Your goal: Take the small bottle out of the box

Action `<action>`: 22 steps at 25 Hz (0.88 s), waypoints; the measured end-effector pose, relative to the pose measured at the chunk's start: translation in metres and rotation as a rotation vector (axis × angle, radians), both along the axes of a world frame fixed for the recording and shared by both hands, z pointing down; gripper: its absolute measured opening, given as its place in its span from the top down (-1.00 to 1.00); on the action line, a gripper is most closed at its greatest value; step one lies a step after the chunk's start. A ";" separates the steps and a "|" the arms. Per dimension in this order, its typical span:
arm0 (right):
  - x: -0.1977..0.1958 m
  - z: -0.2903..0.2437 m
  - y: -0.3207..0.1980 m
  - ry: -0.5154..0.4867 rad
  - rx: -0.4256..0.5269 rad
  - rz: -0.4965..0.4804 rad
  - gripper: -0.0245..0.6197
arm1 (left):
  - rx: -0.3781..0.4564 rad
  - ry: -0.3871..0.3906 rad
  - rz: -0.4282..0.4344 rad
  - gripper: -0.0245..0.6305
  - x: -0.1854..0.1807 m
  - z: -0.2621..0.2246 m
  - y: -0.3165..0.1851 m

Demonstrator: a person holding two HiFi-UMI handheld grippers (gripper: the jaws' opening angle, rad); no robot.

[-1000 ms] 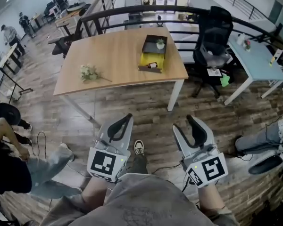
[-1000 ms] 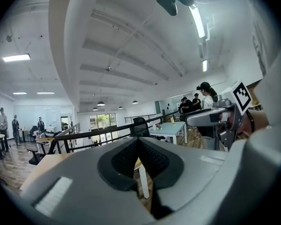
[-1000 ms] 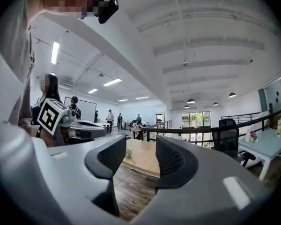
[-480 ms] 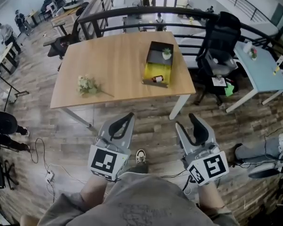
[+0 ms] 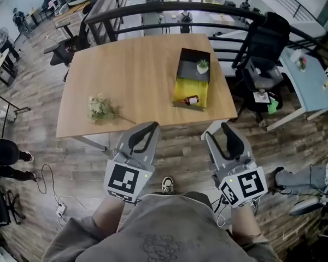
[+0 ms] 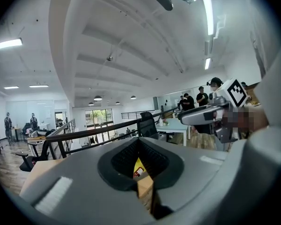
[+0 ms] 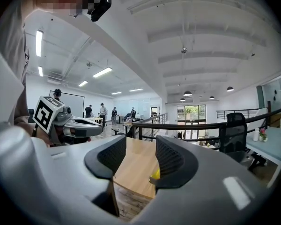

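Table closer; R gripper fwd, low

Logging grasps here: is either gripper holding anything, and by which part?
Nothing is held. The left gripper is shut empty, the right gripper open and empty; the small bottle lies untouched in the box.

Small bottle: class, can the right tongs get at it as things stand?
Likely yes: the small bottle lies uncovered in the open box, and the right tongs, open and empty, face it with nothing between.
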State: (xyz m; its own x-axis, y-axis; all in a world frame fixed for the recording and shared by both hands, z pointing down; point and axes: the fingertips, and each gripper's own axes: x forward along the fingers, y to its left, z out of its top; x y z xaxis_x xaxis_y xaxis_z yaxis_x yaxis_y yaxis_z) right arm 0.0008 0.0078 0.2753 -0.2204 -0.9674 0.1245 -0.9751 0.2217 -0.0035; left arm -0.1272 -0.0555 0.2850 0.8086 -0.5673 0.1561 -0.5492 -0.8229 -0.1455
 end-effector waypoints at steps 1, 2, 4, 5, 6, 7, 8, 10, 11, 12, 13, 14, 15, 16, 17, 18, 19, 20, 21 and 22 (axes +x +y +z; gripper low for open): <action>0.001 0.002 -0.007 0.006 -0.007 0.000 0.36 | 0.005 -0.005 0.005 0.92 0.001 0.002 -0.007; 0.002 0.004 -0.012 0.012 -0.014 -0.001 0.36 | 0.002 -0.008 0.009 0.92 0.002 0.004 -0.013; 0.007 0.006 -0.022 0.026 -0.026 -0.002 0.36 | -0.019 -0.004 0.008 0.92 0.004 0.008 -0.023; 0.010 0.006 -0.027 0.032 -0.031 0.000 0.36 | -0.026 -0.001 0.008 0.92 0.005 0.009 -0.028; 0.012 0.007 -0.032 0.036 -0.036 0.003 0.36 | -0.037 0.002 0.007 0.92 0.006 0.010 -0.033; 0.013 0.008 -0.037 0.037 -0.041 0.005 0.36 | -0.054 0.004 0.003 0.92 0.006 0.011 -0.038; 0.014 0.009 -0.041 0.037 -0.047 0.006 0.36 | -0.064 0.004 0.002 0.92 0.007 0.013 -0.042; 0.015 0.013 -0.050 0.036 -0.059 0.002 0.36 | -0.045 0.000 0.014 0.92 0.010 0.014 -0.051; 0.016 0.016 -0.054 0.035 -0.063 -0.003 0.36 | -0.032 -0.002 0.019 0.92 0.013 0.015 -0.056; 0.018 0.018 -0.059 0.033 -0.064 -0.008 0.36 | -0.026 -0.002 0.020 0.92 0.015 0.015 -0.061; 0.020 0.019 -0.064 0.030 -0.063 -0.015 0.37 | -0.024 -0.001 0.018 0.92 0.018 0.015 -0.066; 0.022 0.020 -0.070 0.027 -0.060 -0.024 0.36 | -0.026 0.000 0.014 0.92 0.021 0.016 -0.072; 0.024 0.020 -0.076 0.028 -0.058 -0.032 0.36 | -0.030 0.002 0.008 0.92 0.025 0.016 -0.077; 0.027 0.021 -0.082 0.031 -0.058 -0.040 0.37 | -0.038 0.003 0.000 0.92 0.028 0.017 -0.083; 0.030 0.024 -0.089 0.038 -0.063 -0.050 0.36 | -0.044 0.002 -0.007 0.92 0.032 0.019 -0.090; 0.034 0.027 -0.096 0.045 -0.071 -0.060 0.36 | -0.043 0.000 -0.010 0.92 0.037 0.021 -0.096; 0.038 0.031 -0.104 0.053 -0.082 -0.072 0.36 | -0.041 -0.004 -0.013 0.92 0.041 0.023 -0.103; 0.042 0.035 -0.111 0.059 -0.093 -0.084 0.37 | -0.040 -0.008 -0.016 0.92 0.047 0.026 -0.109; 0.047 0.039 -0.119 0.065 -0.105 -0.096 0.36 | -0.041 -0.013 -0.020 0.92 0.053 0.028 -0.115; 0.052 0.043 -0.127 0.069 -0.118 -0.108 0.36 | -0.043 -0.019 -0.023 0.92 0.059 0.030 -0.122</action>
State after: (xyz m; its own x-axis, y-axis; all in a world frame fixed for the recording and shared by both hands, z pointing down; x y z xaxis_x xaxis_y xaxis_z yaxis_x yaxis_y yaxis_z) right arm 0.0526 -0.1188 0.3185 -0.3093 -0.9164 0.2540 -0.9445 0.3272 0.0304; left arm -0.0683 -0.1773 0.3147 0.7922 -0.5780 0.1957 -0.5654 -0.8159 -0.1207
